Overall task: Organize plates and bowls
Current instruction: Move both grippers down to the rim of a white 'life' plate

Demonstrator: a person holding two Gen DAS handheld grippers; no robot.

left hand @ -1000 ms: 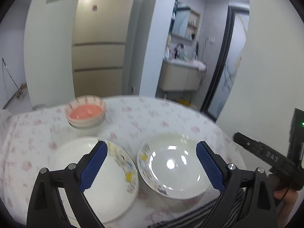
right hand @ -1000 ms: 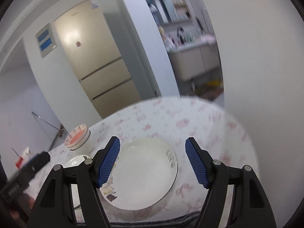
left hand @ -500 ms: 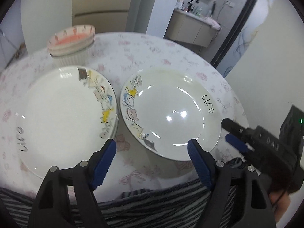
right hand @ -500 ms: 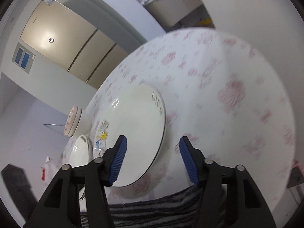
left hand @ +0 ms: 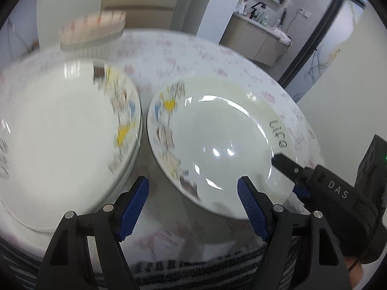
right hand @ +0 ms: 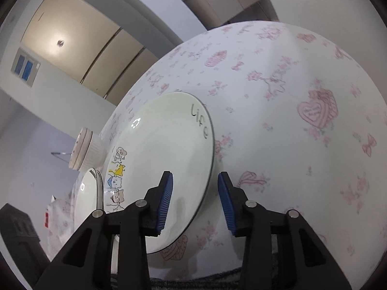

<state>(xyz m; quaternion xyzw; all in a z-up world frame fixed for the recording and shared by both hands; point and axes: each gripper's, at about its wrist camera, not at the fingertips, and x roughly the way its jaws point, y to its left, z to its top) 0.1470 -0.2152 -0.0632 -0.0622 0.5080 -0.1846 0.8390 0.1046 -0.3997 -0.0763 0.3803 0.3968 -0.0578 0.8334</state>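
A white "Life" plate [left hand: 217, 142] with cartoon cats lies on the round table. A stack of matching plates [left hand: 60, 130] lies to its left. Stacked bowls [left hand: 92, 31], the top one pink inside, stand behind them. My left gripper [left hand: 193, 205] is open and empty, low over the Life plate's near edge. My right gripper [right hand: 194, 200] is open, tilted on its side, with its jaws either side of the Life plate's [right hand: 164, 159] right rim, apart from it. The right gripper also shows in the left wrist view [left hand: 297, 181], at that rim.
The table [right hand: 290, 101] has a white cloth with pink prints. A striped garment [left hand: 193, 270] runs along its near edge. A cabinet and a doorway to a washroom lie beyond. The stacked bowls [right hand: 84, 149] show at the left in the right wrist view.
My right gripper has moved in to straddle the Life plate's rim and its jaws have narrowed. My left gripper has come lower and closer to the plates.
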